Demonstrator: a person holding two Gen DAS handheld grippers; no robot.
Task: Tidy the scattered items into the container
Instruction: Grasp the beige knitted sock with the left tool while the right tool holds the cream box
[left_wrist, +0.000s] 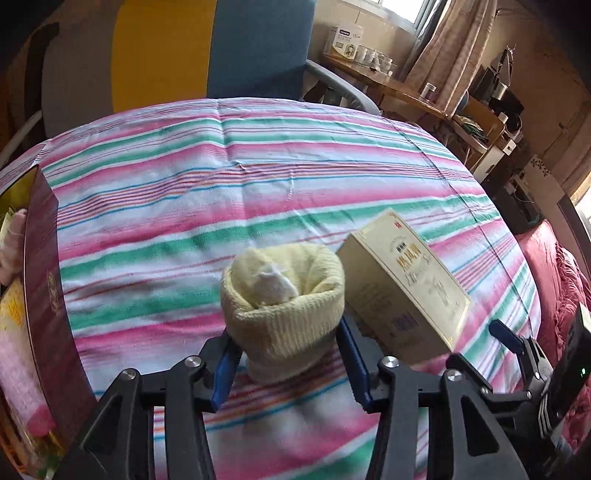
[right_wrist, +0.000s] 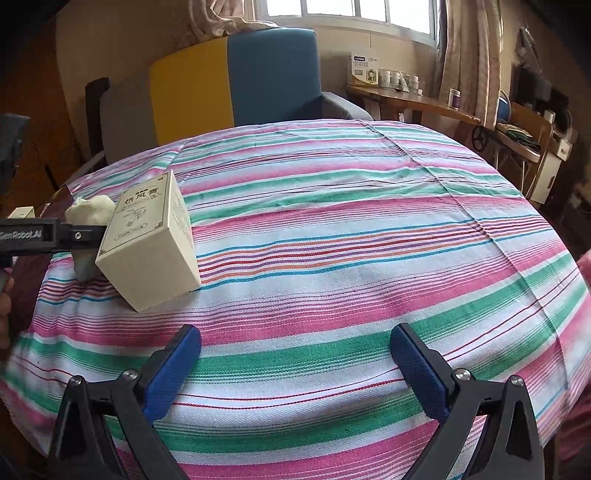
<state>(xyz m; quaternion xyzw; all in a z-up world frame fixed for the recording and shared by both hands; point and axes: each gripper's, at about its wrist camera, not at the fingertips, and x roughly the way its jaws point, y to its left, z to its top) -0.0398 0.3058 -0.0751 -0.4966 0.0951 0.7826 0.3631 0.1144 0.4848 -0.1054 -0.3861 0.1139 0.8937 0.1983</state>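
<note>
My left gripper (left_wrist: 288, 354) is shut on a rolled pale-yellow sock (left_wrist: 284, 306) and holds it at the striped cloth. The sock also shows in the right wrist view (right_wrist: 90, 210), partly hidden behind a cream box (right_wrist: 151, 240). That cream box (left_wrist: 406, 288) stands tilted on the cloth just right of the sock. A dark red container (left_wrist: 48, 295) stands at the left edge with pink and yellow items inside. My right gripper (right_wrist: 295, 365) is open and empty over the cloth, right of the box.
A striped pink, green and white cloth (right_wrist: 369, 240) covers the table. A blue and yellow chair (right_wrist: 240, 81) stands behind it. A wooden side table (right_wrist: 406, 99) with boxes and jars is at the back right.
</note>
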